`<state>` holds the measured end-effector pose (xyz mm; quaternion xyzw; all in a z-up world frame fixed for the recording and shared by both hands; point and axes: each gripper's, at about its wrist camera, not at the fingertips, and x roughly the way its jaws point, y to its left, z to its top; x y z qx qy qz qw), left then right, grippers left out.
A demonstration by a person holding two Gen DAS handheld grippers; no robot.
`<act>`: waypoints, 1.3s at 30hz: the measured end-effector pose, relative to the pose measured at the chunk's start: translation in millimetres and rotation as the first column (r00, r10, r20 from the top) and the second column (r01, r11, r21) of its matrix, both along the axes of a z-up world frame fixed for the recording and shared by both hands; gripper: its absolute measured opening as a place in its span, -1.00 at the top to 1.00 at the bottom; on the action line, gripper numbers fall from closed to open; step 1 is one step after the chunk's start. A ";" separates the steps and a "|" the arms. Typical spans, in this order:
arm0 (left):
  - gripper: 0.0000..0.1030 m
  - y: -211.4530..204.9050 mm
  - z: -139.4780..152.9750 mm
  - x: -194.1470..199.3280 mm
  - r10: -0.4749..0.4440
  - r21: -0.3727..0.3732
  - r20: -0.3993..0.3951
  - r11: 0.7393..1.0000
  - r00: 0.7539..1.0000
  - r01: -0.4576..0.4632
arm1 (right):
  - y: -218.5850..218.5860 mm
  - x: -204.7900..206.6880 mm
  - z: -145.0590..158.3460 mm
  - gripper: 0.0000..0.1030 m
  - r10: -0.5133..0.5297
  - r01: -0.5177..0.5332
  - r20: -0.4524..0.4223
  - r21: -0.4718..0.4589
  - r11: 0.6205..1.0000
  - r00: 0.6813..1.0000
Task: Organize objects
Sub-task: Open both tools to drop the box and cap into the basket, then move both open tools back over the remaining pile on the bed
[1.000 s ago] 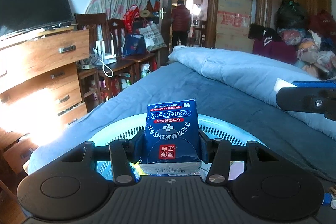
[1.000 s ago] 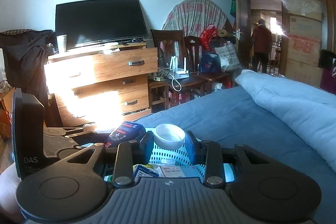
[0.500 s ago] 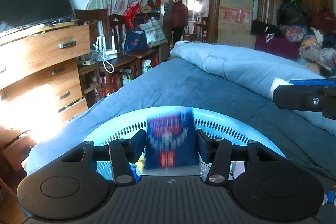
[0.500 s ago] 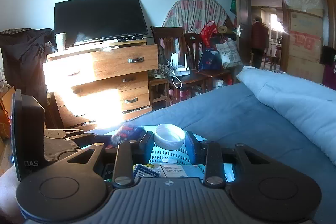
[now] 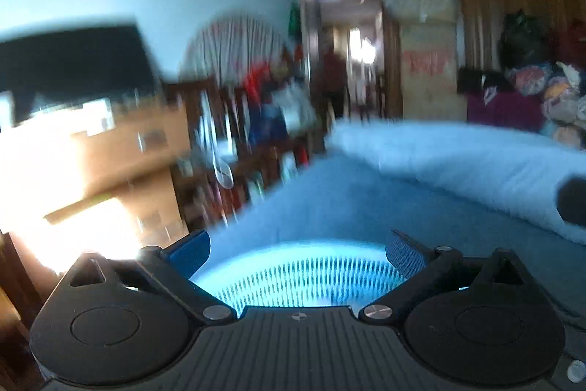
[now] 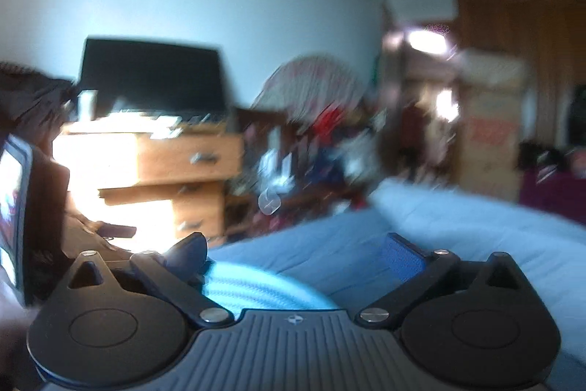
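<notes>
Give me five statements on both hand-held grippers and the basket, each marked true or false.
1. The left hand-held gripper is open. True; its jaws have just been opening.
2. A blue box sits between the left jaws. False; only the basket shows there.
3. The right hand-held gripper is shut on a white cap. False; it is open and empty, jaws just opened.
4. The basket lies on a blue bed. True.
5. The basket is red. False; it is light blue.
</notes>
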<state>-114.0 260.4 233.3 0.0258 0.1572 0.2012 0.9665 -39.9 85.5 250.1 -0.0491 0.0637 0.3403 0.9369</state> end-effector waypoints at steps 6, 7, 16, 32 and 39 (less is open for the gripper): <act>-1.00 -96.0 16.8 -37.2 -0.206 0.017 0.108 0.978 0.973 0.206 | -118.8 -41.9 -37.2 -1.00 -0.222 0.222 -0.027 -0.003 0.975 0.975; -1.00 -113.2 13.2 -40.2 -0.265 0.003 0.095 0.964 0.960 0.266 | -137.0 -48.0 -48.8 -1.00 -0.263 0.262 -0.035 -0.029 0.965 0.964; -1.00 -262.2 -105.7 -7.4 -0.576 -0.266 -0.249 0.814 0.779 0.517 | -294.4 -73.7 -187.2 -1.00 -0.549 0.487 -0.321 -0.257 0.835 0.772; -1.00 -285.8 -223.5 52.9 -0.373 -0.219 -0.500 0.928 0.781 0.303 | -349.8 -27.1 -279.5 -1.00 -0.665 0.562 -0.575 -0.382 0.734 0.477; -1.00 -281.5 -225.3 53.2 -0.385 -0.244 -0.475 0.922 0.792 0.302 | -346.2 -27.9 -272.3 -1.00 -0.660 0.573 -0.579 -0.365 0.734 0.478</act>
